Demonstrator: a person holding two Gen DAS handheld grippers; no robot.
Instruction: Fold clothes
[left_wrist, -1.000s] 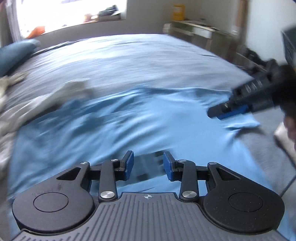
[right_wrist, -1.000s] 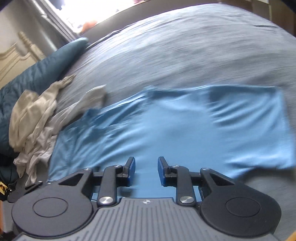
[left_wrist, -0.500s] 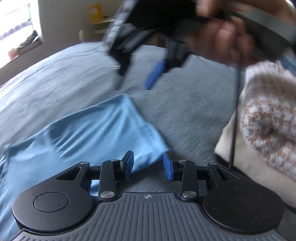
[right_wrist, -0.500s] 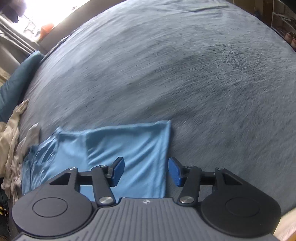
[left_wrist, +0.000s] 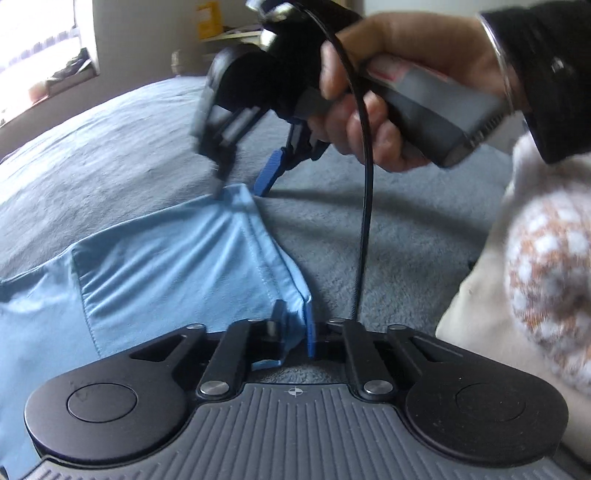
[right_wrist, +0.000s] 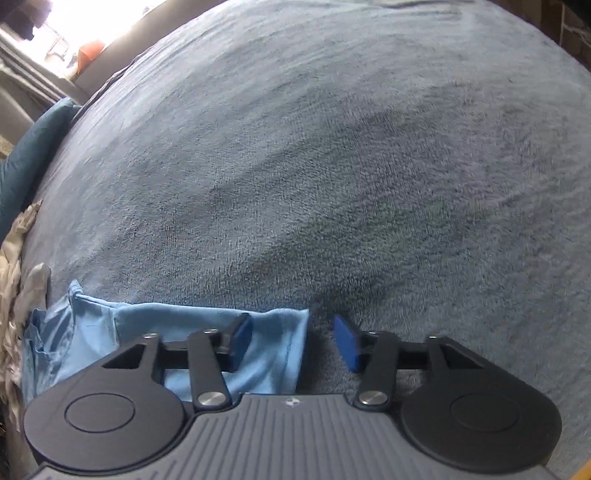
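- Bright window (left_wrist: 40, 48) far left in the left wrist view, clutter on its sill, too blown out to read.
- Bed cover (left_wrist: 122, 147) is grey-blue, fuzzy like fleece, and fills most of both views.
- Light blue garment (left_wrist: 166, 266) lies flat on the cover at left, with creases fanning toward its right hem.
- Left gripper (left_wrist: 293, 325) has its jaws closed on the near corner of the garment's hem; cloth is bunched between the pads.
- Yellow box (left_wrist: 208, 18) sits on a pale shelf against the back wall, blurred.
- Right gripper (left_wrist: 240, 177) comes down at the far corner of the same hem, held by a hand (left_wrist: 388, 92) with a dark sleeve; a black cable (left_wrist: 365, 184) hangs from it.
- Cream and orange patterned knit (left_wrist: 546, 251) at far right, blurred.
- Right wrist view: teal pillow (right_wrist: 33, 155) and crumpled pale clothes (right_wrist: 14, 295) at the left edge.
- The jaws there stand apart and are closing; the garment's edge lies between them, the left pad over the cloth and the right pad over bare cover, neither pressing.
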